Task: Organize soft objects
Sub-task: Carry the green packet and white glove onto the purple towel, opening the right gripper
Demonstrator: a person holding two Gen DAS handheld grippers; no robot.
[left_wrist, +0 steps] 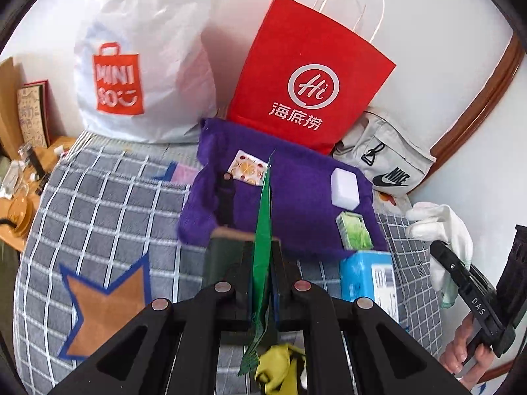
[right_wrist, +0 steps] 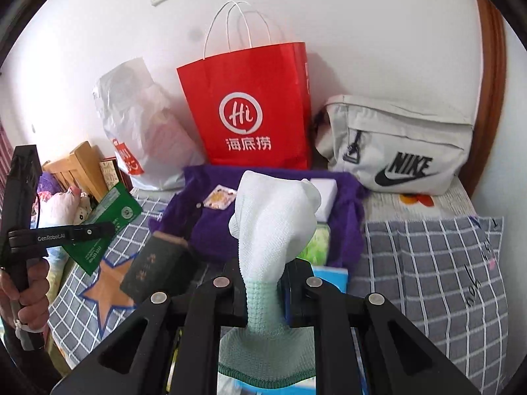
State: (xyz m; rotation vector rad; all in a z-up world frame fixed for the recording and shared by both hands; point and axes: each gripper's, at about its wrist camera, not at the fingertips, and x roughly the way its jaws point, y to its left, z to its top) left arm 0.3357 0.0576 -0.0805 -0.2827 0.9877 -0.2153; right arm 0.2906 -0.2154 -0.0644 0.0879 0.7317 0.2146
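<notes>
Clamped in the left claw (left_wrist: 262,256), a flat green packet (left_wrist: 263,227) stands on edge above the bed, its jagged lower end trailing back past the black arms over something yellow (left_wrist: 280,367). Beside it, the right claw (right_wrist: 265,276) pinches a white knitted glove (right_wrist: 273,217) by its pale green cuff, the fingers flopping forward. Both claws hang over a grey checked quilt (left_wrist: 108,210) with an orange star patch (left_wrist: 105,306). Just beyond lie a dark green box (right_wrist: 154,260) and a blue box (left_wrist: 367,276). Farther back, a purple cloth (left_wrist: 303,197) carries a white block (left_wrist: 345,187), a green pack (left_wrist: 354,235) and a patterned card (left_wrist: 247,167). Against the white wall stand a white Miniso bag (left_wrist: 141,75), a red paper bag (left_wrist: 309,75) and a grey Nike bag (right_wrist: 402,144).
</notes>
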